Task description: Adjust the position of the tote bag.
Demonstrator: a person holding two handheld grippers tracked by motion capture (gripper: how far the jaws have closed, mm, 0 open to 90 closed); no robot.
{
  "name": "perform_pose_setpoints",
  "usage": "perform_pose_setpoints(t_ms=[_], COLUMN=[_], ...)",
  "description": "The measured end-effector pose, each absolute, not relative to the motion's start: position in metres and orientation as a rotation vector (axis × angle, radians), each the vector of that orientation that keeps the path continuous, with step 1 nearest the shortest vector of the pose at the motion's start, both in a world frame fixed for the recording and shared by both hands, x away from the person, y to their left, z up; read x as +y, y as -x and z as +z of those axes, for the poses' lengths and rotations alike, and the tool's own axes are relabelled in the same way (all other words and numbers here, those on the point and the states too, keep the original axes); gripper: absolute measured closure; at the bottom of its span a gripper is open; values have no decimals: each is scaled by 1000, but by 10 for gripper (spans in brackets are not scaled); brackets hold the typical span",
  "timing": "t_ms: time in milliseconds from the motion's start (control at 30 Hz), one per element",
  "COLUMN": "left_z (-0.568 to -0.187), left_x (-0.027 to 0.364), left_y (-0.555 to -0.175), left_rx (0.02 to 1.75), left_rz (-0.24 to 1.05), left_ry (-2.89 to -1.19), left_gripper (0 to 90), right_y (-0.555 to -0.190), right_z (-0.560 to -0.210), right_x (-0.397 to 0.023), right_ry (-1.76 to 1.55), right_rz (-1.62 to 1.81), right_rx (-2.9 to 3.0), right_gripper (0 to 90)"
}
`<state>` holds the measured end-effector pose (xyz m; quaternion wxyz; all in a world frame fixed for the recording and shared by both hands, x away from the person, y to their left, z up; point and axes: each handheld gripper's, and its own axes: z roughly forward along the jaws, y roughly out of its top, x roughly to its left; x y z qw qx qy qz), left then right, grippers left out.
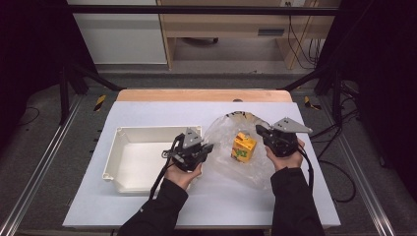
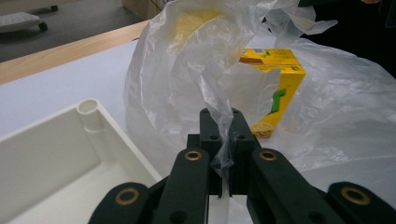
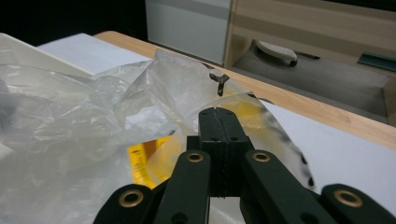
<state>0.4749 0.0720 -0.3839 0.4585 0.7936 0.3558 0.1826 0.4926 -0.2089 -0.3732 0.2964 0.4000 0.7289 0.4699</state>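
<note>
Clear plastic bag [image 1: 236, 147] lies crumpled on a white table [image 1: 147, 110], right of centre, with a yellow carton [image 1: 243, 147] standing upright inside it. The left gripper [image 1: 209, 146], at the bag's left edge, has its jaws clenched on a twisted strip of the film. The right gripper [image 1: 260, 130], at the bag's right edge, has its jaws pressed together on the plastic too. An off-white tray [image 1: 129, 157] sits just left of the bag.

Overhead light is brightening the white table [image 1: 147, 110] mid-frame in the high view while both side edges are falling into blackness. In both gripper views the near black jaws are blurring along the bottom, and the plastic bag [image 2: 196, 70] is glaring softly.
</note>
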Motion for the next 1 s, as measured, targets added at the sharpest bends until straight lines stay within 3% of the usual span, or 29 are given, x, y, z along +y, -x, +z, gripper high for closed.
perform_pose_setpoints(t_ms=[233,567,1000], left_z=[-396,-416,-423], left_x=[48,42,39], left_y=[-503,-518,-517], left_rx=[917,987,939], left_rz=[475,476,444], left_ry=[-2036,-2109,-2166], left_gripper=[880,880,878], right_y=[-534,-549,-559], right_z=[-402,-433,-462], right_x=[-217,-218,-207], right_ry=[-1176,-1230,-1309], right_rz=[1126,990,881], right_rx=[1977,2068,2181], right_gripper=[900,900,900])
